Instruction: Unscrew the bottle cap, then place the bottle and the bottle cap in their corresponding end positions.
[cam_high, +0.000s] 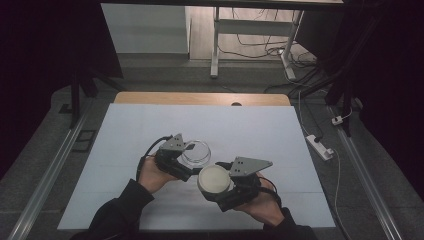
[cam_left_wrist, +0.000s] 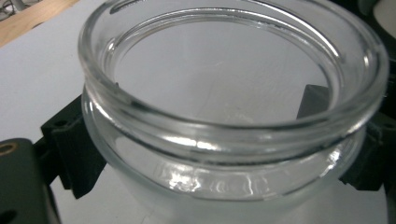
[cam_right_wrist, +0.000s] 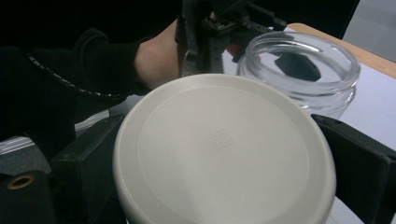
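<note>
A clear glass jar (cam_high: 196, 152) stands open-mouthed and empty on the white table cover. My left gripper (cam_high: 192, 156) is shut on the glass jar (cam_left_wrist: 233, 116), one black jaw on each side of its body below the rim. My right gripper (cam_high: 216, 181) is shut on a round cream lid (cam_high: 214, 179), held just to the front right of the jar. In the right gripper view the lid (cam_right_wrist: 224, 154) lies flat between the jaws, with the jar (cam_right_wrist: 299, 72) and the left hand beyond it.
A white sheet (cam_high: 150, 130) covers the table, with a wooden edge (cam_high: 200, 98) at the far side. Beyond stand a desk frame (cam_high: 216, 45) and floor cables; a white power strip (cam_high: 320, 147) lies on the floor at the right.
</note>
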